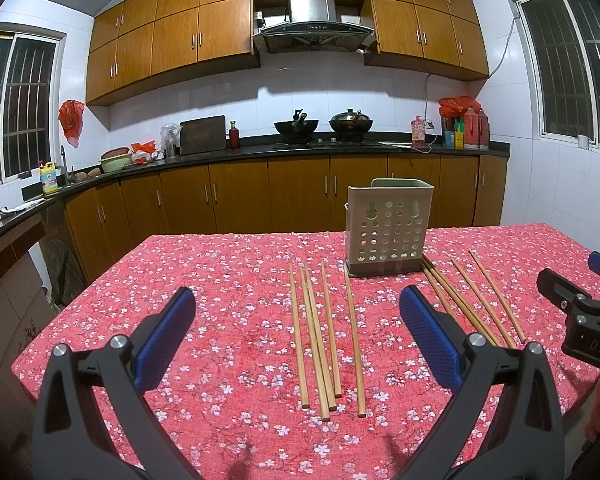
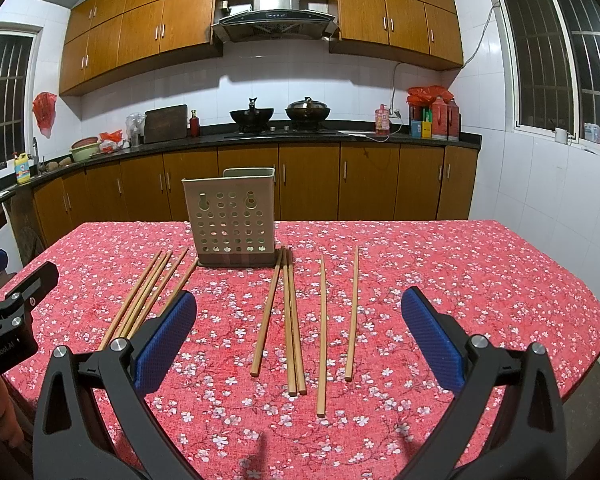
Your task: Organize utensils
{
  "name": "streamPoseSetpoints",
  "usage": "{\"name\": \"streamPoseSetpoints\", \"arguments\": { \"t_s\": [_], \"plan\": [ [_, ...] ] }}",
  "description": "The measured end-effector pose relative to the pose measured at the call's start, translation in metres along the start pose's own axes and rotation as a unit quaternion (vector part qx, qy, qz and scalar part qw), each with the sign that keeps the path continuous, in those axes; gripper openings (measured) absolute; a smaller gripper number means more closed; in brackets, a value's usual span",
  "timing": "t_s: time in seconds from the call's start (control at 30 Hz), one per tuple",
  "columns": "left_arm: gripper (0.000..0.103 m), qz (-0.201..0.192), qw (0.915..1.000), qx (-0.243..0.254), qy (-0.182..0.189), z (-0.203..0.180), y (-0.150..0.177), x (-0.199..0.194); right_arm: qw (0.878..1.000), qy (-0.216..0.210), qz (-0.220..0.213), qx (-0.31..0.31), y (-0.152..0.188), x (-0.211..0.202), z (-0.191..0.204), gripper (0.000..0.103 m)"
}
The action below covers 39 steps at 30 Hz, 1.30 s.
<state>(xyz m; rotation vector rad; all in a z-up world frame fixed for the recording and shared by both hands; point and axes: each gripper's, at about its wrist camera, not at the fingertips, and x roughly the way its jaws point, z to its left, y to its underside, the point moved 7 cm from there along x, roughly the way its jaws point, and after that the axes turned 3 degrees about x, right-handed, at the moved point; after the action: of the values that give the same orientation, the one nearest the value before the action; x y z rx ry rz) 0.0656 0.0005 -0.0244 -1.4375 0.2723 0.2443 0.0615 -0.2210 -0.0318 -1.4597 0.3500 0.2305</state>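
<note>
On the red floral cloth [image 1: 220,280], two groups of five chopsticks lie flat: one group [image 1: 323,336] to the left of the holder [image 1: 387,228], the other [image 2: 300,320] to its right, far ends near or touching its base. Upright at mid-table, that perforated holder stands between the groups. I hold my left gripper [image 1: 296,336] and right gripper [image 2: 300,336] low over the near edge, each with fingers spread wide and gripping nothing.

the cloth [image 1: 228,280] is red with white blossoms. the chopsticks [image 2: 290,320] are tan, the holder [image 2: 230,220] beige, the pads [image 1: 429,336] blue.
</note>
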Motion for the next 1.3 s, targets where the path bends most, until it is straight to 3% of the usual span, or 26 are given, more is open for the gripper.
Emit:
{"name": "streamPoseSetpoints", "arguments": {
  "t_s": [1.3],
  "plan": [
    [0.099,0.007,1.0,-0.003,0.0,0.0037,0.0094,0.0006,1.0,-0.003,0.006,0.01,0.0027,0.0014,-0.0019,0.101]
  ]
}}
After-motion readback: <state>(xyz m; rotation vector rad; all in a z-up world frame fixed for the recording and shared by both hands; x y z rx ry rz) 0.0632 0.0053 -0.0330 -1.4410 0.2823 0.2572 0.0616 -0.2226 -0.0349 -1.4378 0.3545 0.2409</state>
